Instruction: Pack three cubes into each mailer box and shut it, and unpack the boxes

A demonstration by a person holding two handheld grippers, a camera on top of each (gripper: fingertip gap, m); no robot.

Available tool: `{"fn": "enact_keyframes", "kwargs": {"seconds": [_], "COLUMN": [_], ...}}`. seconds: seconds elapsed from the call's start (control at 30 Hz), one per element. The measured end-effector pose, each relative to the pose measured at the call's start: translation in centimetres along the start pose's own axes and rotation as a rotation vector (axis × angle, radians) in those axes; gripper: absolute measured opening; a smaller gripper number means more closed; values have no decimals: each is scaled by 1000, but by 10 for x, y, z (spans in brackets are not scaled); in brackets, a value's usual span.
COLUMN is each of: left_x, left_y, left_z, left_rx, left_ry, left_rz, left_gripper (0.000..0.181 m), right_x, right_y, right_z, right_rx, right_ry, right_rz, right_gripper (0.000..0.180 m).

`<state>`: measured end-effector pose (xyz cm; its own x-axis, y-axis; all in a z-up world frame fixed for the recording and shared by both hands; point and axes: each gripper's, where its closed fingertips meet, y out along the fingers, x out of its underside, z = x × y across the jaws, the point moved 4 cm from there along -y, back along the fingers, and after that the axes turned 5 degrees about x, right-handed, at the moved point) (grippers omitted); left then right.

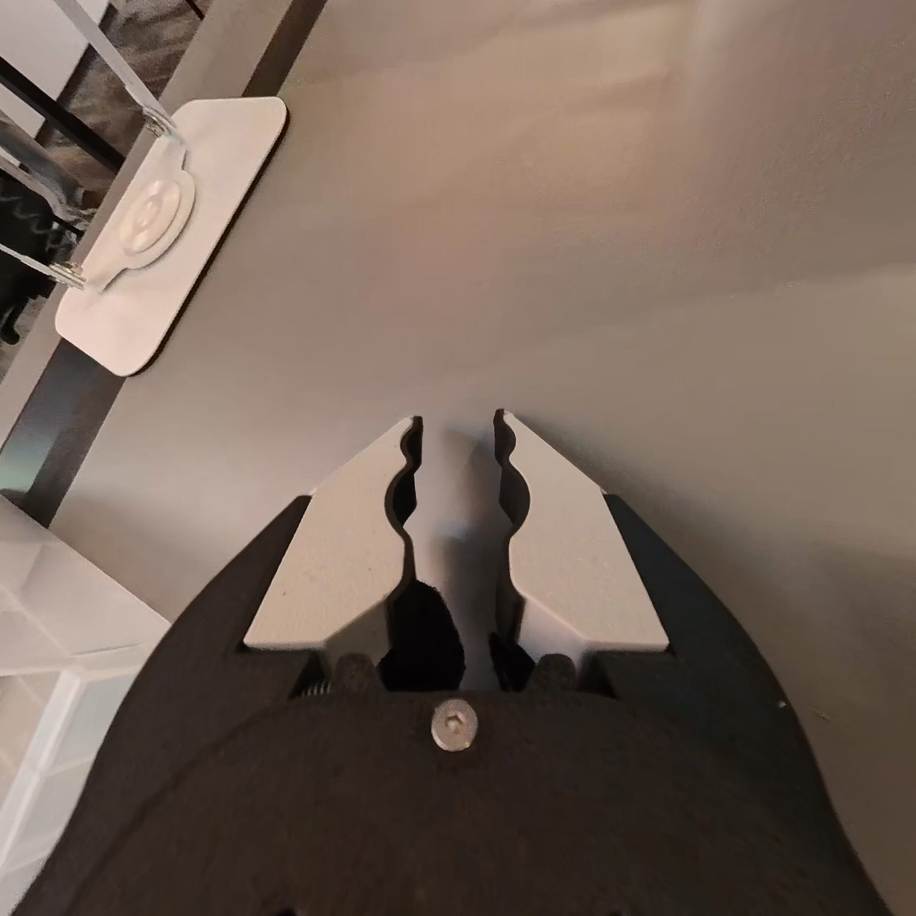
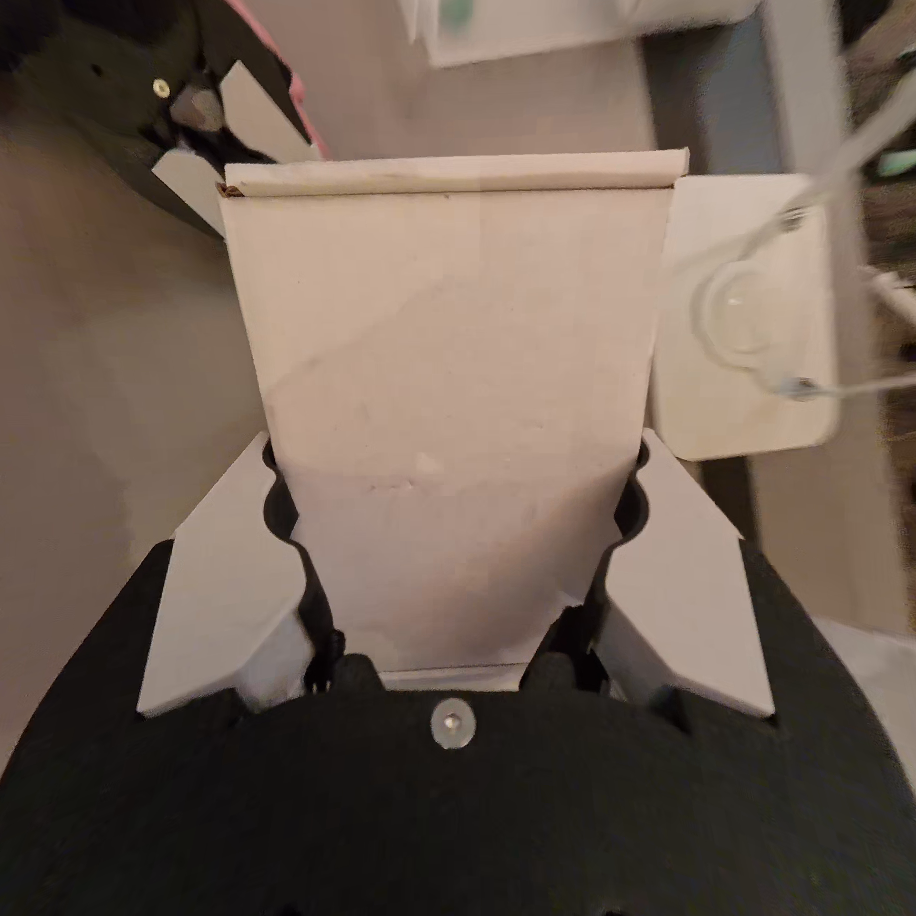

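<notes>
My right gripper (image 2: 456,446) is shut on a closed white mailer box (image 2: 446,322). One finger presses each long side, and the box reaches forward above the grey table (image 2: 99,322). The lid's front fold lies along the far edge. My left gripper (image 1: 458,416) hovers over the bare grey table (image 1: 595,248) with its jaws a narrow gap apart and nothing between them. It also shows in the right wrist view (image 2: 248,143), at the box's far left corner. I cannot see any cubes.
A white base plate (image 1: 168,233) with a clear stand sits at the table's edge; it also shows in the right wrist view (image 2: 743,322). A white box-like object (image 1: 59,644) lies at lower left. Another white box (image 2: 520,34) with something green lies farther off.
</notes>
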<state>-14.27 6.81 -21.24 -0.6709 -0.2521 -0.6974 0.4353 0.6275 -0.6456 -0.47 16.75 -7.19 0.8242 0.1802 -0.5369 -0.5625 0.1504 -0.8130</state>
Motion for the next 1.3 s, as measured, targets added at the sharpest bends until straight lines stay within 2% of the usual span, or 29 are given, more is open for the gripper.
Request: {"fn": "enact_keyframes", "kwargs": {"seconds": [0.07, 0.2, 0.37, 0.47, 0.6, 0.8, 0.93, 0.97, 1.07, 1.13, 1.2, 1.3], "left_x": [0, 0, 0, 0, -1, -1, -1, -1, -1, -1, -1, -1], "left_y": [0, 1, 3, 2, 3, 3, 3, 3, 3, 3, 3, 3], "left_z": [0, 0, -1, -1, 0, 0, 1, 1, 0, 0, 0, 0], "left_rx": [-3, -3, -5, -9, -2, -3, -6, -6, -8, -8, -8, -5], "left_ry": [6, 7, 7, 14, 17, 23, 28, 29, 28, 25, 21, 21], "left_rz": [-2, -6, -8, -8, -6, -6, -6, -6, -6, -6, -5, -2], "left_gripper": [26, 24, 22, 22, 22, 21, 20, 20, 21, 21, 23, 24], "right_x": [10, 55, 132, 174, 217, 238, 261, 266, 263, 253, 237, 228], "right_y": [-36, -92, -124, -113, -73, -16, 7, 9, 0, -17, -33, -36], "right_z": [29, 92, 155, 173, 173, 180, 199, 201, 204, 208, 206, 199], "right_rx": [83, 217, 324, 294, 214, 137, 195, 196, 218, 267, 304, 317], "right_ry": [0, 20, 19, 11, -94, -266, -320, -318, -306, -281, -244, -237], "right_rz": [-12, -117, -336, -437, -596, -643, -756, -775, -758, -729, -660, -593], "right_gripper": [133, 133, 133, 133, 133, 132, 136, 149, 148, 142, 128, 122]}}
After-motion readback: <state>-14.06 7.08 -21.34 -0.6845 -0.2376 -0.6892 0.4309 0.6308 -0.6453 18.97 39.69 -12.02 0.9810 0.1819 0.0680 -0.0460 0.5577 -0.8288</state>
